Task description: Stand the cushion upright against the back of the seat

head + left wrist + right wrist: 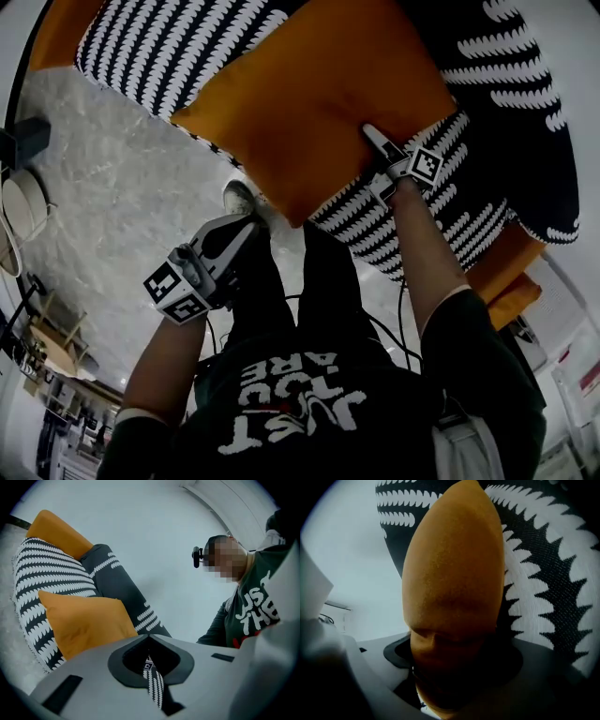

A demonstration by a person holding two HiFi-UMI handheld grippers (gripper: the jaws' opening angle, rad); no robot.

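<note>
1. I see the soft orange square cushion [309,112] on the black seat with white zigzag stripes [450,216].
2. In the left gripper view the cushion is up on its edge. It leans back on the stripy seat behind it.
3. My right gripper [377,142] is at the cushion's near edge. One pale finger lies on the orange top.
4. In the right gripper view the cushion's edge sits right between the two jaws. The jaws are wide apart. They look let go, not pinching hard.
5. My left gripper [246,228] is well away from the cushion. It hangs over the grey marble floor [122,187], near the person's shoe [239,197].
6. Its jaws are closed together with nothing in them. Only a thin slit shows between them.
7. More orange fabric [56,531] peeks out behind the top of the seat in the left gripper view.
</note>
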